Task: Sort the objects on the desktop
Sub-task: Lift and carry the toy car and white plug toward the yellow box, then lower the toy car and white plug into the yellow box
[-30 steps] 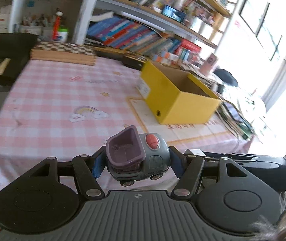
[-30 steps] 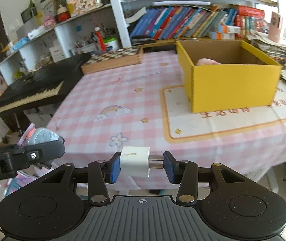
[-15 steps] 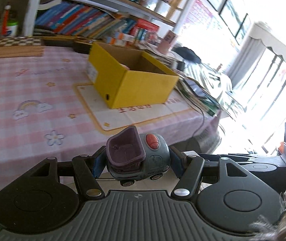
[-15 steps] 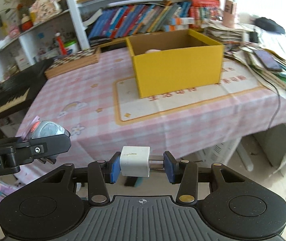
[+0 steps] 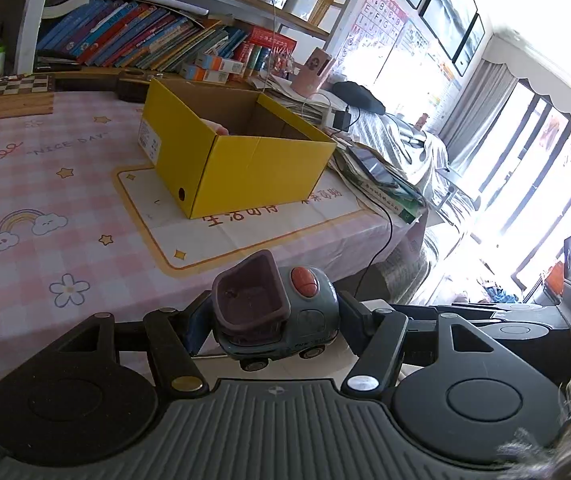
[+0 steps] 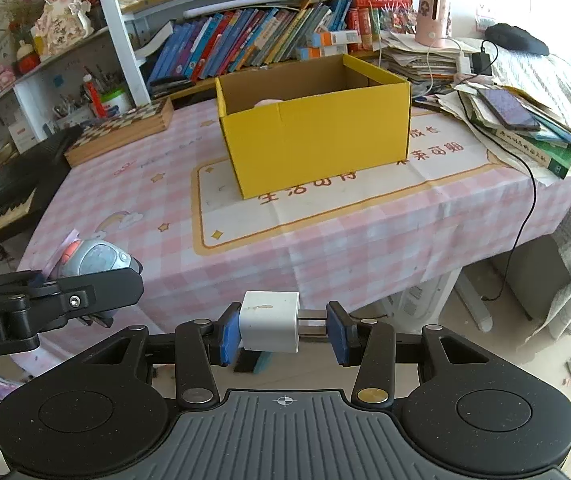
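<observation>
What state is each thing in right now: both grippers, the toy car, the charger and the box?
Left gripper: shut on the toy car.
Toy car: held off the table, upright.
Right gripper: shut on the charger.
Charger: held in the air, prongs sideways.
Yellow box: open-topped, on the table, something pink inside.

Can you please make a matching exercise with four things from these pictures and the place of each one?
Things:
1. toy car
2. white charger
3. yellow box
4. chessboard

Places:
A. on the white mat
B. in the right tongs
C. at the far table edge, by the shelves
D. in the left tongs

Pairs: 1-D, 2-B, 3-A, 4-C
</observation>
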The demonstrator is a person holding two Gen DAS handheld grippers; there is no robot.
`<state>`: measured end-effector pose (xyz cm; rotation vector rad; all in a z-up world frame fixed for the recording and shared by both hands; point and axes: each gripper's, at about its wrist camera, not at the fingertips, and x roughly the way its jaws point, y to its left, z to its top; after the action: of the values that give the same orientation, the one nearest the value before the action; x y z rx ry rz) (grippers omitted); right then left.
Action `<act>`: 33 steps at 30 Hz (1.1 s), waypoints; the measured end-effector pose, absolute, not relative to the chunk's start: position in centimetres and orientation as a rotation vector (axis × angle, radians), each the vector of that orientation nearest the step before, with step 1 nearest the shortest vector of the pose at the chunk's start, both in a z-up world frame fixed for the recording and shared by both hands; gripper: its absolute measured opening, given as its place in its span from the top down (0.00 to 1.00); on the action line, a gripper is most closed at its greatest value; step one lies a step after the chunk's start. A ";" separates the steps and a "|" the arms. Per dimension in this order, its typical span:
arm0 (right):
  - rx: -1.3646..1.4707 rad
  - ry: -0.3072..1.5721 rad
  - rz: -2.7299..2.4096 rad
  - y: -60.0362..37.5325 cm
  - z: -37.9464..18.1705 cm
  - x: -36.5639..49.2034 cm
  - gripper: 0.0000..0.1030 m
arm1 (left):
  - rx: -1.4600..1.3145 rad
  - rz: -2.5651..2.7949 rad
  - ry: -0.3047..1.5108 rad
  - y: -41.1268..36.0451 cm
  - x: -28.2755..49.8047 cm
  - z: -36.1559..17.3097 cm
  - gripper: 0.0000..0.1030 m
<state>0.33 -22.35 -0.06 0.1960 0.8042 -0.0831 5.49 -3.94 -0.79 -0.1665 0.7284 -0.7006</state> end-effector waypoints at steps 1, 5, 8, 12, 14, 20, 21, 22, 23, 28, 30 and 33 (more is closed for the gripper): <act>0.194 0.806 -0.081 -22.5 0.0 0.6 0.58 | -0.169 -0.699 0.729 -4.1 5.7 -0.8 0.40; 0.191 0.812 -0.074 -23.5 -0.1 1.4 0.57 | -0.177 -0.696 0.735 -5.1 6.5 -0.8 0.40; 0.193 0.814 -0.070 -24.2 -0.2 1.9 0.57 | -0.175 -0.695 0.739 -5.8 6.9 -0.9 0.40; 0.195 0.817 -0.059 -25.4 -0.2 2.7 0.58 | -0.165 -0.691 0.737 -7.1 7.6 -0.8 0.40; 0.195 0.818 -0.052 -26.1 -0.3 3.2 0.57 | -0.162 -0.688 0.736 -7.8 8.0 -0.8 0.40; 0.197 0.825 -0.030 -28.5 -0.4 4.8 0.57 | -0.159 -0.671 0.741 -10.2 9.2 -0.7 0.40; 0.196 0.829 -0.025 -29.0 -0.5 5.1 0.57 | -0.157 -0.670 0.742 -10.8 9.5 -0.7 0.40; 0.195 0.831 -0.021 -29.5 -0.5 5.5 0.57 | -0.156 -0.670 0.743 -11.2 9.6 -0.7 0.40; 0.194 0.834 -0.017 -29.9 -0.5 5.7 0.57 | -0.155 -0.672 0.744 -11.8 9.8 -0.7 0.40; 0.189 0.833 0.000 -32.2 -0.4 7.3 0.57 | -0.145 -0.669 0.734 -14.2 10.9 -0.6 0.40; 0.186 0.819 0.009 -33.1 -0.1 8.1 0.57 | -0.144 -0.658 0.718 -15.0 11.4 -0.3 0.40; 0.181 0.788 0.025 -34.6 0.7 9.5 0.57 | -0.150 -0.636 0.686 -16.0 12.3 0.5 0.40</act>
<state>9.45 -34.57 0.65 0.1810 0.7884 0.0247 12.32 -15.97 0.52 -0.1499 0.6858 -0.6358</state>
